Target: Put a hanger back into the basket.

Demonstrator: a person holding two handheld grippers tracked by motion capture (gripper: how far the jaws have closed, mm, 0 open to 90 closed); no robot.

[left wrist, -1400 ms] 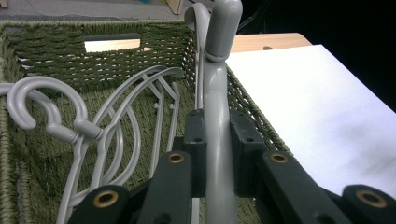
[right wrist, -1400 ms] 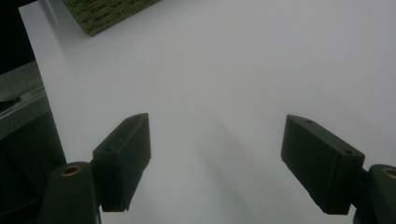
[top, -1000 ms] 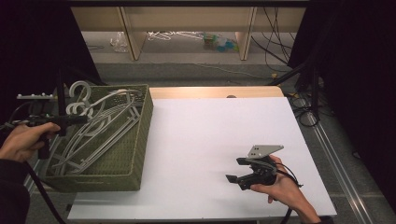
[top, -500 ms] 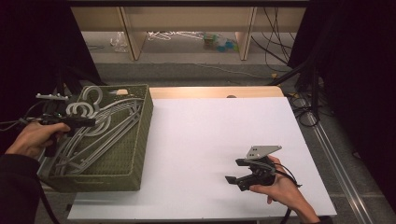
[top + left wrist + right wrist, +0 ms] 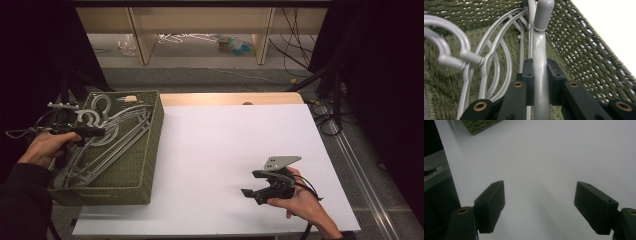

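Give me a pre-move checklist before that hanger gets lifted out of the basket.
1. Left tool shut on the grey hanger: ok.
2. Grip sits on the hook's stem, both pads pressing: ok.
3. Held hanger free of the other hangers beneath: cannot tell.
4. Path clear of the green basket wall: cannot tell.
5. Right tool open, nothing between its jaws: ok.
6. White tabletop free for setting down: ok.

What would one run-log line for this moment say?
left gripper: shut on grey hanger | place: inside green basket | right gripper: open, nothing between jaws, over white table
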